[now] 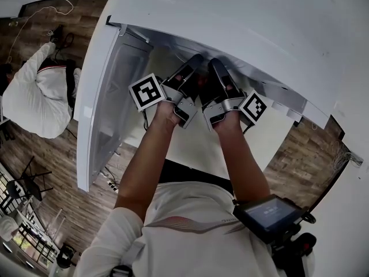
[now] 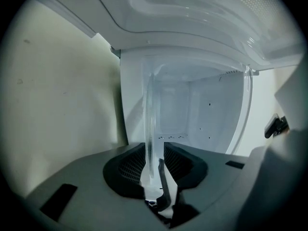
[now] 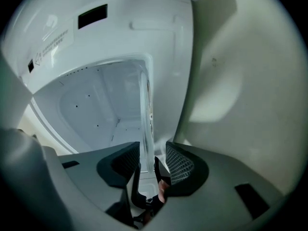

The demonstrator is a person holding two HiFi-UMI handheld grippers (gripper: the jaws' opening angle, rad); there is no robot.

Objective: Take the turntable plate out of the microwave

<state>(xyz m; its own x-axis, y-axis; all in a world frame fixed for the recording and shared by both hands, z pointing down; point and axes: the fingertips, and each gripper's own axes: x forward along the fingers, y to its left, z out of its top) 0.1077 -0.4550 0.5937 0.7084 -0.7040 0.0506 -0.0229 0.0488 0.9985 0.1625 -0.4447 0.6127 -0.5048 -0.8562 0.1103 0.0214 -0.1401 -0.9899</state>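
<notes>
Your left gripper [image 2: 153,149] has its jaws parted narrowly around the rim of the glass turntable plate [image 2: 149,109]. The glass runs edge-on between the ribbed pads [image 2: 129,165], lying close against one pad with a thin sliver of space at the other, so nothing is clamped. Your right gripper [image 3: 152,150] also straddles the plate's rim. Its jaws stand wider, with the glass near one pad and a clear gap to the other. Both grippers are empty of any firm hold, and the plate sits between each pair of jaws at the mouth of the microwave [image 1: 230,16], with the lit white cavity [image 2: 192,109] stretching behind it. From above, your two hands sit side by side at the front of the microwave, both grippers reaching into its opening. The microwave's door [image 1: 109,97] hangs open to the left of them. Farther left of the microwave, a person in white clothing [image 1: 31,97] is on the wood floor [image 1: 75,201]. A small device with a screen [image 1: 268,215] sits at your right hip, on the near side of the microwave.
</notes>
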